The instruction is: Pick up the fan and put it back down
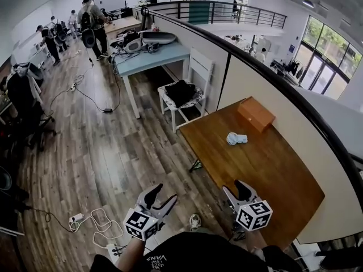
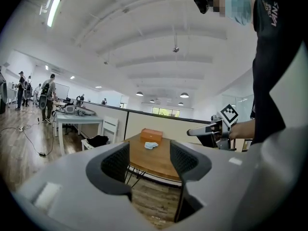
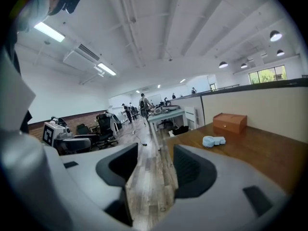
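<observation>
- Looking at the fan (image 1: 236, 139): small, pale, lying flat on the wooden table (image 1: 272, 174), well ahead of both grippers and untouched.
- Parked near a brown wooden box (image 1: 256, 114) toward the wall side of the table, close to it but apart.
- Holding the left gripper (image 1: 163, 194) out over the plank floor (image 1: 113, 157), short of the table, jaws spread wide with nothing between them.
- Same deal for the right gripper (image 1: 233, 187): jaws well apart, nothing gripped, up by the table's near edge.
- Peeking down the left gripper view: fan (image 2: 151, 145) and box (image 2: 151, 134) far off, framed in the gap between the pads (image 2: 117, 163).
- Down the right gripper view: just floor between the jaws, with the fan (image 3: 213, 141) off to the right.
- Further back: a blue-grey table (image 1: 156, 58) loaded with gear, a white chair (image 1: 195, 75) beside it, people standing at the far end.
</observation>
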Demonstrator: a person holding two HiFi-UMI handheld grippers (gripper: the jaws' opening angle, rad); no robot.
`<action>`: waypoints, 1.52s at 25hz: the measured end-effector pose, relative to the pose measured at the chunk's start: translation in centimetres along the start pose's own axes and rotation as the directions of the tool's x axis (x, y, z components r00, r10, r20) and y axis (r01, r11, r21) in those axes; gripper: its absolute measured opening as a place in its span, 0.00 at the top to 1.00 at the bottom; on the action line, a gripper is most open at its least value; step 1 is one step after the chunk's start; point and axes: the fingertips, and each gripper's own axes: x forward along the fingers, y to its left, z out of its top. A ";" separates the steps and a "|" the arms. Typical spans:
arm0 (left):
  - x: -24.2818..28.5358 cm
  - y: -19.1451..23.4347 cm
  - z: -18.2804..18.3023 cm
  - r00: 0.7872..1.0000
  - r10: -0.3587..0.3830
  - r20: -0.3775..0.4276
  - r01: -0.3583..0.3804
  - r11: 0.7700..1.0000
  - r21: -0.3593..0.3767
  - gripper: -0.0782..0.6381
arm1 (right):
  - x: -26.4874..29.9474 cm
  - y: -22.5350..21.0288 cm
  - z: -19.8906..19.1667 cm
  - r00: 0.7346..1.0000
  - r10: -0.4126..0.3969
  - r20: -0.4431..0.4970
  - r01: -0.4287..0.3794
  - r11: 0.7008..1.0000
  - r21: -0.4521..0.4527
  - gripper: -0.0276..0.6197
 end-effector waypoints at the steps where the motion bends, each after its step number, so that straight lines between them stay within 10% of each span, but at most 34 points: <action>1: 1.0 0.3 0.4 1.000 0.000 0.001 0.000 1.000 0.001 0.54 | 0.5 -0.8 0.4 1.000 0.001 -0.003 -0.001 1.000 0.000 0.64; 23: 17.8 2.5 2.0 0.999 -0.032 -0.041 0.031 0.999 -0.023 0.54 | 7.4 -15.9 2.9 0.997 -0.012 -0.079 0.008 0.999 -0.048 0.64; 38: 29.2 7.0 3.0 0.971 -0.229 -0.072 0.227 0.973 -0.037 0.54 | 13.3 -23.1 2.3 0.967 -0.149 -0.205 0.124 0.984 -0.132 0.64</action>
